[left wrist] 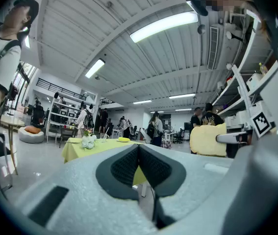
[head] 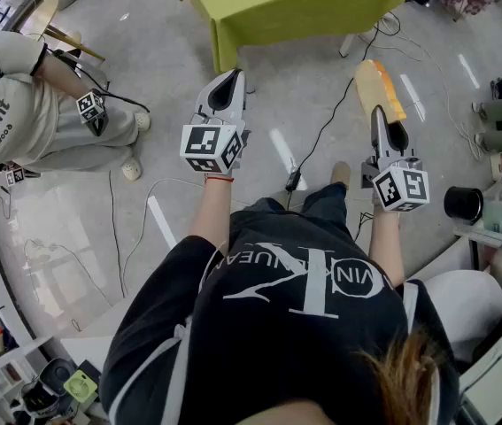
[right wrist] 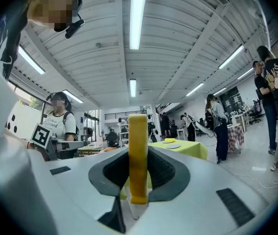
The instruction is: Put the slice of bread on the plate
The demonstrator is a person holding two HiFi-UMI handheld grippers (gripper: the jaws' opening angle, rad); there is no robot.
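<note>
Holds the slice of bread (head: 376,85) on edge in the right gripper (right wrist: 139,173), with the ribbed pads pressing on both flat faces near the lower end and most of the slice standing free beyond the jaws. Shows the left gripper (left wrist: 139,165) pressed together with nothing inside (the two pads meet along one line). Carries the bread in the air above the floor, well apart from the green table (head: 295,7) ahead. Seems to show a flat grey plate (right wrist: 172,145) on that table, though too small in the right gripper view to be sure. Judging by the look: light, soft and spongy, easy to dent or tear, and not slippery against such pads. Better to take hold on the flat faces near one edge, with gentle pressure only, and to bring it low and level over the plate before releasing, since probably bends under its own weight.
</note>
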